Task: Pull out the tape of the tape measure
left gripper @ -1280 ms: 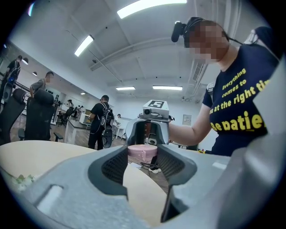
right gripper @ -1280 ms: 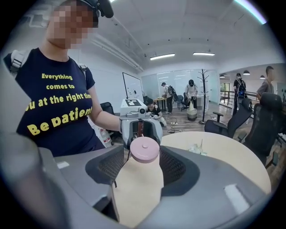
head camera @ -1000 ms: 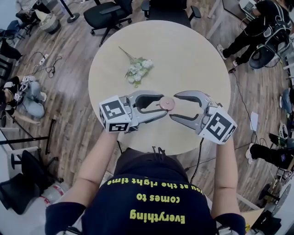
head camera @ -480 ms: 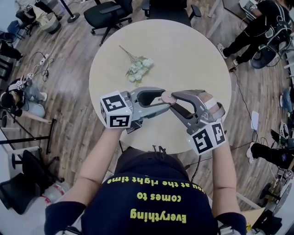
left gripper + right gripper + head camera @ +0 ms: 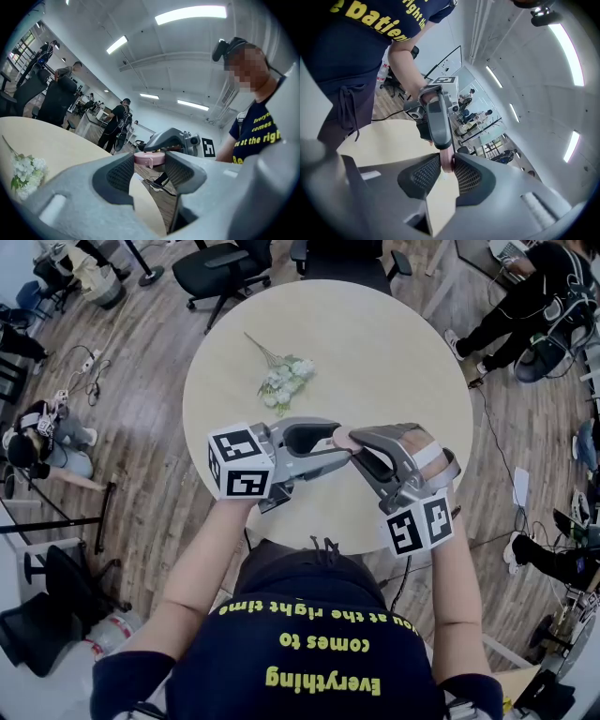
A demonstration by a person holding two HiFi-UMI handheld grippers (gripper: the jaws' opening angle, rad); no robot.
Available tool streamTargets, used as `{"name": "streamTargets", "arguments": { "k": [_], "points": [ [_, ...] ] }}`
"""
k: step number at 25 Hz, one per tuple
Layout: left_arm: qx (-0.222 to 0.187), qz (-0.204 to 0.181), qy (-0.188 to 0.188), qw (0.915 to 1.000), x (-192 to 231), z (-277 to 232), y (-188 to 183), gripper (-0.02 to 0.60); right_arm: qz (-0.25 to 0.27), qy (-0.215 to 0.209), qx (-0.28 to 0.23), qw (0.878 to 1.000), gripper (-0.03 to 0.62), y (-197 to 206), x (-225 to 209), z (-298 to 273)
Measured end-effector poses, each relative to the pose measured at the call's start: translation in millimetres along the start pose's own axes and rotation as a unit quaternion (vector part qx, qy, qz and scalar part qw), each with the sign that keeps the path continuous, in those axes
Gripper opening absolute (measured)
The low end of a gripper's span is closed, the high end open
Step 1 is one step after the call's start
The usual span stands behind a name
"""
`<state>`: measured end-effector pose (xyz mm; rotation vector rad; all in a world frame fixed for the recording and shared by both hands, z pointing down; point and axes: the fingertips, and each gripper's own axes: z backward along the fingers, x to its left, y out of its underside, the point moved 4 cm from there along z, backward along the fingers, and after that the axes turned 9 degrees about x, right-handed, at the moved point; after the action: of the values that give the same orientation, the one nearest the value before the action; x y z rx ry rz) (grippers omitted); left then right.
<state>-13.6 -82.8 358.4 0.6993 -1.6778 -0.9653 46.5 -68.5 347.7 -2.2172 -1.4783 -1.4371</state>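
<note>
Contact with the tape measure point(image 5: 342, 439) was made by both grippers above the near part of the worktop point(image 5: 394, 352), with the small, round pink case held off the worktop surface. The left gripper point(image 5: 340, 442) reached in over the worktop's near edge from the left side, pointing roughly level. Its fingers point(image 5: 123, 172) were closed across the width of the case, one ribbed pad on each side of the rim, and a short pink tab on the case faced that gripper's camera. The right gripper point(image 5: 354, 446) reached in over the same near edge from the right side, angled downward. Its fingers point(image 5: 465, 174) had just been closing, and the right gripper view showed the pink case edge-on between them with both ribbed pads against it. Which part of the case those pads held could not be told. The two grippers met tip to tip over the worktop. A flower sprig point(image 5: 281, 382) with pale blossoms lay flat on the worktop, nearer its centre and well apart from the grippers. Office chairs point(image 5: 220, 268) stood on the wooden floor beyond the worktop's far edge.
</note>
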Motion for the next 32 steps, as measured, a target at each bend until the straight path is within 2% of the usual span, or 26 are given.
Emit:
{"name": "streamTargets", "arguments": {
  "k": [11, 16, 19, 25, 32],
  "points": [
    [0.005, 0.009, 0.001, 0.9999, 2, -2, 3, 0.215, 0.043, 0.009, 0.021, 0.999, 0.084, 2, 5, -2],
    [0.005, -0.019, -0.019, 0.9996, 2, -4, 1, 0.216, 0.040, 0.014, 0.026, 0.999, 0.081, 7, 4, -2],
    [-0.002, -0.020, -0.026, 0.9995, 2, 0, 0, 0.215, 0.033, 0.025, 0.032, 0.999, 0.081, 11, 2, 1],
    [-0.018, 0.003, -0.008, 0.9998, 1, 4, -2, 0.186, 0.027, 0.034, 0.031, 0.999, 0.081, 10, 0, 5],
    [-0.016, -0.003, -0.005, 0.9999, -1, -2, -2, 0.193, 0.039, 0.039, 0.032, 0.998, 0.081, 9, 3, 3]
  ]
}}
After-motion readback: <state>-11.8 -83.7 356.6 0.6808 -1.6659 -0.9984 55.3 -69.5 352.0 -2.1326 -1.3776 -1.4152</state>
